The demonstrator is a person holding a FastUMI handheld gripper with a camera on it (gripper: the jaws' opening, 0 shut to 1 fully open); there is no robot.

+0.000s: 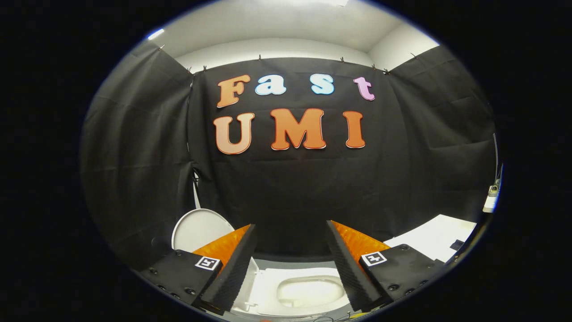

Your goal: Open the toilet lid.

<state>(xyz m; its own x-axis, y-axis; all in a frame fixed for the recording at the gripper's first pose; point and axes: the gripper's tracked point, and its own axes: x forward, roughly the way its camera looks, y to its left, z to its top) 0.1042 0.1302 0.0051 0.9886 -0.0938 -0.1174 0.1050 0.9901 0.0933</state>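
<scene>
Below tool (290, 255), upright toilet lid (196, 229)

No words or numbers can be read on any object. The only signs are square black-and-white coded tags, one tag (208, 263) behind the left finger, another tag (373, 258) behind the right, on the gripper (290, 225), whose fingers stand wide apart.

We see black cloth (290, 188) hung as the booth's wall, pinned along its top edge with small clips (259, 57). Above it runs a white wall (268, 47) and a pale ceiling (286, 20). Off to the right lies a white board (435, 239), with a small dark patch (456, 244) on it.
</scene>
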